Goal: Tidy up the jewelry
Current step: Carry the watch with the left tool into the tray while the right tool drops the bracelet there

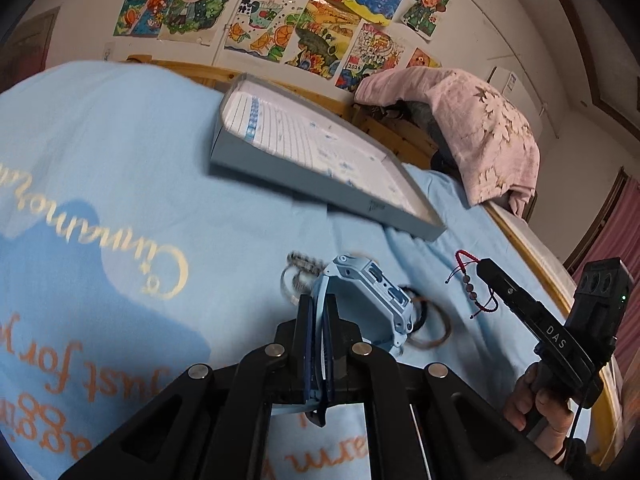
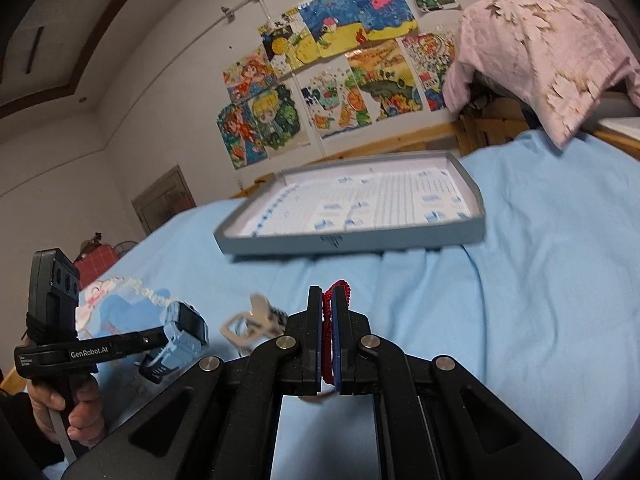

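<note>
So far nothing lies in the grey tray (image 2: 348, 236) at the far side of the bed. Left gripper (image 1: 318, 344) clenches a pale-blue watch (image 1: 368, 292); right gripper (image 2: 327, 344) clenches a red cord bracelet (image 2: 329, 320). Bangles (image 1: 432, 332) and a chain (image 1: 304, 264) remain on the sheet.

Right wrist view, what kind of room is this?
Likely a child's bedroom: a bed with a blue sheet and wooden frame, colourful drawings taped to the wall, and a pink blanket.

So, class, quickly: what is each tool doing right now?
Left tool: shut on the light blue watch.
Right tool: shut on the red cord bracelet.
</note>
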### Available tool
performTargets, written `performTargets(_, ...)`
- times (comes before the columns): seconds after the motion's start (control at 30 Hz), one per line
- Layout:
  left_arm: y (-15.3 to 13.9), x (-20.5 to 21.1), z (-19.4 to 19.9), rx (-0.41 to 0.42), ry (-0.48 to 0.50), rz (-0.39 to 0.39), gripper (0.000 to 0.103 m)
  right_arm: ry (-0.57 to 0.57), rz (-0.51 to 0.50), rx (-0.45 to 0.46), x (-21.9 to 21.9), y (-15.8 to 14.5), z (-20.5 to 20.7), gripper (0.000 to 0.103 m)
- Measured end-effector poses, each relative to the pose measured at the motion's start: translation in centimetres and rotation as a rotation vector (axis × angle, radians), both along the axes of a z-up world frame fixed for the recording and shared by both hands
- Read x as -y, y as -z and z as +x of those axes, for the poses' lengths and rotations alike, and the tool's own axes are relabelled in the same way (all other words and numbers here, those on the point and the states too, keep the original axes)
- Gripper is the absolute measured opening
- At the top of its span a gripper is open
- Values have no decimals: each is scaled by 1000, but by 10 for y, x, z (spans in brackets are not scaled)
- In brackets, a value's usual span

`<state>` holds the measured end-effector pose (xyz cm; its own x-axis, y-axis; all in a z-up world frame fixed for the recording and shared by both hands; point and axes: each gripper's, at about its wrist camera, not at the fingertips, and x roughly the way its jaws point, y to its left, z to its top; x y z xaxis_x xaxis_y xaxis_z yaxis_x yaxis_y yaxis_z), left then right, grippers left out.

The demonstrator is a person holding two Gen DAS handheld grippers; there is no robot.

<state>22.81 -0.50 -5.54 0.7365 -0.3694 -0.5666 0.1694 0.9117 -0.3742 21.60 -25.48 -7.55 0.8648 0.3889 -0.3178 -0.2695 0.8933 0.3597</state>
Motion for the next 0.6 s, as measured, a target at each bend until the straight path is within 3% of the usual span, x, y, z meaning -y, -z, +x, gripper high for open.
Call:
performTargets(0.3,-46,4,62,71,-67,16,5,-3,-24,63,-15,-40,46,4)
performTargets(0.6,-47,-1,138,59,-123,44,5,8,-52,54,-37,-47,122,4)
